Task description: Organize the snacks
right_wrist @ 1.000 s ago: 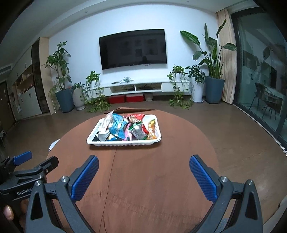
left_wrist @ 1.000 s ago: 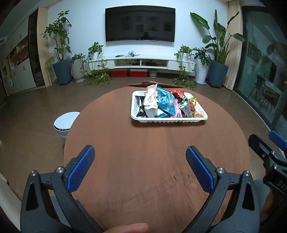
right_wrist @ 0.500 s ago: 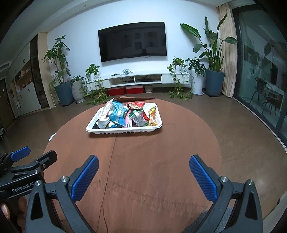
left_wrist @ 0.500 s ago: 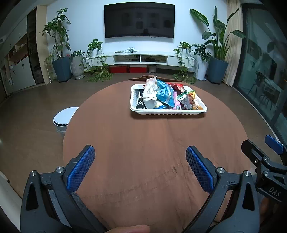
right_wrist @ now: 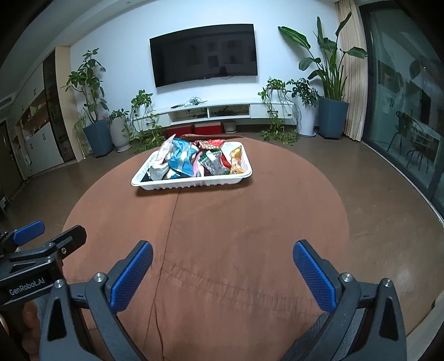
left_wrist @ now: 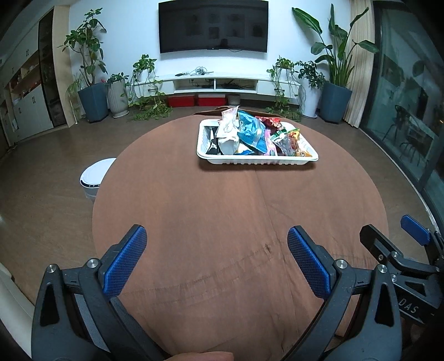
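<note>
A white tray [left_wrist: 258,161] holds several snack packets [left_wrist: 251,130] on the far half of a round brown table [left_wrist: 216,211]. It also shows in the right wrist view [right_wrist: 191,185], with the packets [right_wrist: 181,158] piled inside. My left gripper [left_wrist: 216,241] is open and empty over the near part of the table. My right gripper [right_wrist: 222,255] is open and empty, also near the table's front edge. Each gripper sees the other at its side.
A white round bin [left_wrist: 95,177] stands on the floor left of the table. Potted plants, a TV [left_wrist: 213,26] and a low white cabinet [left_wrist: 213,83] line the far wall. A glass door is at the right.
Both grippers have moved forward a little and lowered toward the table. The tray looks closer. Both stay open and empty.
</note>
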The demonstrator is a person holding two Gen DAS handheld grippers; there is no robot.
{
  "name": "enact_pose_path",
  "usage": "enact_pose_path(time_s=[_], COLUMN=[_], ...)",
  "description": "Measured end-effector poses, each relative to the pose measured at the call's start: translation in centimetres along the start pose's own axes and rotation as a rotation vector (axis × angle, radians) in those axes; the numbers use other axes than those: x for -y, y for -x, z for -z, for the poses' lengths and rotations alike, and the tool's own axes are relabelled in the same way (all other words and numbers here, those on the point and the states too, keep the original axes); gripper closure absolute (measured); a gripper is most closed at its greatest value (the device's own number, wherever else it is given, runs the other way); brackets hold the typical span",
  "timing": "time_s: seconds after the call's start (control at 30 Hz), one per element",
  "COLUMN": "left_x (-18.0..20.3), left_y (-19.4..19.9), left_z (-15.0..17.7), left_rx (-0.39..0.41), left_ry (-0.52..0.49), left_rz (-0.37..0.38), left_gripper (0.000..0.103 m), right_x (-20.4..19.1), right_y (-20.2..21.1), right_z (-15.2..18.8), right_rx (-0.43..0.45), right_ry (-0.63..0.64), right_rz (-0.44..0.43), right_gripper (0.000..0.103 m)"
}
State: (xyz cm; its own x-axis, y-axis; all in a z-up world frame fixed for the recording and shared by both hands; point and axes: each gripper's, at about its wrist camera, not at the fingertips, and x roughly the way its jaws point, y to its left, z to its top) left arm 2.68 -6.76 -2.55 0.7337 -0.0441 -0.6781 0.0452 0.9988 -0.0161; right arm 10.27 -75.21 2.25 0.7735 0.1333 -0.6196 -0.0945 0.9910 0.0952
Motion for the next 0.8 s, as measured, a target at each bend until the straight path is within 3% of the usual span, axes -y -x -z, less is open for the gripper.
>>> enact_pose_path(time_s=[0.8], left_x=[-0.2], left_y=[-2.4], left_z=[1.5], left_rx=[-0.026], left_ry=[0.007], left_rz=[-0.016], left_gripper=[0.000], right_x=[-0.6], right_y=[-0.2], right_z=[1.2], right_rx=[-0.018], right_ry=[0.013], right_rz=[-0.002], right_gripper=[0.000])
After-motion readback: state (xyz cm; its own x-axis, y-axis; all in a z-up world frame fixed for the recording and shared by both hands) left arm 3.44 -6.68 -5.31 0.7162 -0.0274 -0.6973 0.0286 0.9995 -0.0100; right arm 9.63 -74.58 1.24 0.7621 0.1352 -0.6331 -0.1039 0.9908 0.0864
